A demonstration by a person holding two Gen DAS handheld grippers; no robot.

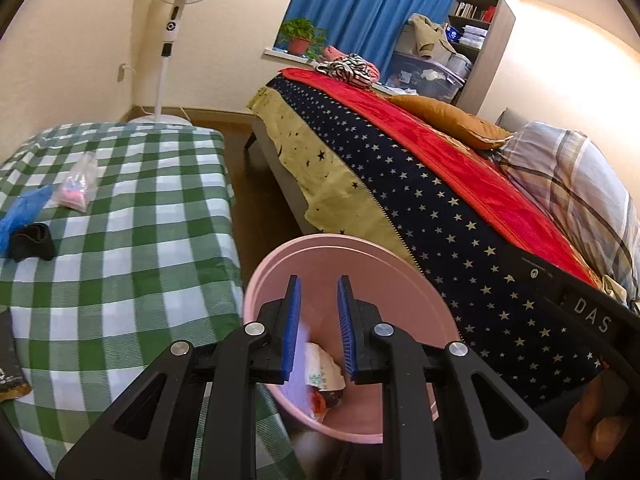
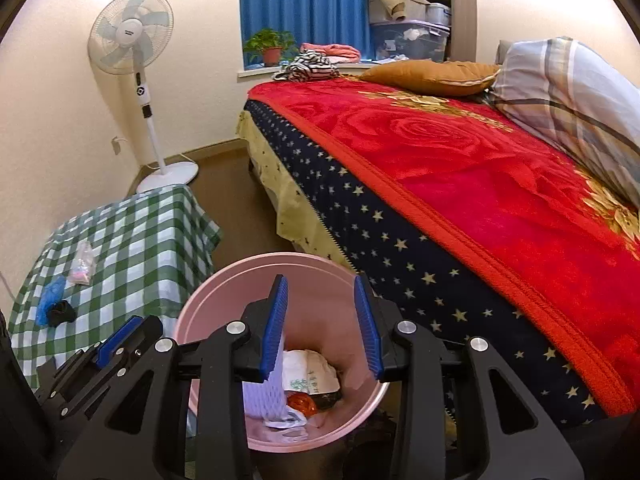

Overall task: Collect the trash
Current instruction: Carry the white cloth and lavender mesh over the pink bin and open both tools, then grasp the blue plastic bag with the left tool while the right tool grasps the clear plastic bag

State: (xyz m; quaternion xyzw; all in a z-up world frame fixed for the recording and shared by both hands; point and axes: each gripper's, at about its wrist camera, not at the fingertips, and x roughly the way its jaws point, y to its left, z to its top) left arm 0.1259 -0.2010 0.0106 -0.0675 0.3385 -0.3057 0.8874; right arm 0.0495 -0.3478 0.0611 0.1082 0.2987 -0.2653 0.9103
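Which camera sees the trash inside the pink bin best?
The right wrist view: the pink bin opens toward it, showing the white and orange trash at the bottom. In the left wrist view the fingers hide most of the trash.

dark packet (image 1: 10, 356) cut off at left edge; bin (image 1: 276, 264) bottom hidden

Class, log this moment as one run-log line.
left hand-held gripper: open, empty | right hand-held gripper: open, empty | both over pink bin | trash inside
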